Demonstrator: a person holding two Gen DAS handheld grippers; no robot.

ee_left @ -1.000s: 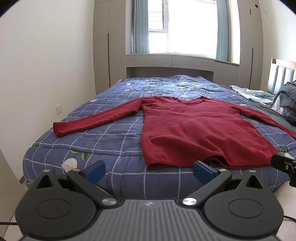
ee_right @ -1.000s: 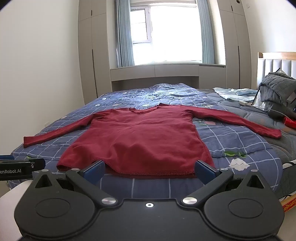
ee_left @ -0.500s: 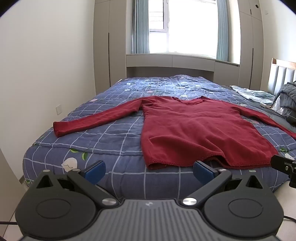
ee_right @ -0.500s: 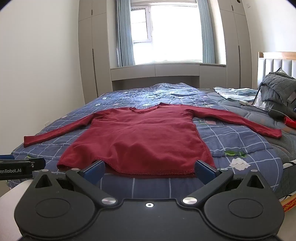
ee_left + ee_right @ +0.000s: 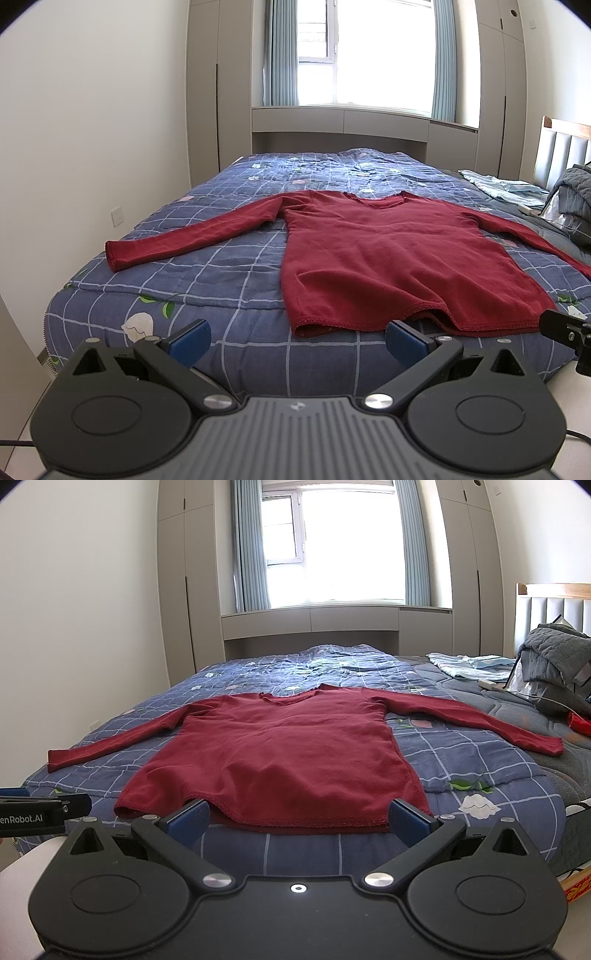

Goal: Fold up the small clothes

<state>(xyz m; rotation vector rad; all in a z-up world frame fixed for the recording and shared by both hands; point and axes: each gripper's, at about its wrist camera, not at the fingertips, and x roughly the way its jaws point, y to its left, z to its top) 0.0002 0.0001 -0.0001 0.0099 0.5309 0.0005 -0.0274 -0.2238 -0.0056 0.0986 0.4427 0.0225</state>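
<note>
A red long-sleeved top (image 5: 388, 254) lies flat on a blue checked quilt (image 5: 207, 269), hem nearest, neckline toward the window, sleeves spread left and right. The left gripper (image 5: 297, 338) and right gripper (image 5: 297, 818) hover level before the hem, fingers wide apart, gripping nothing. Nothing seems to have shifted since a second ago.

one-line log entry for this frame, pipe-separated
phase: pre-grasp | sweater: flat on bed, sleeves spread, unfolded | left claw: open, empty | right claw: open, empty, at hem
</note>
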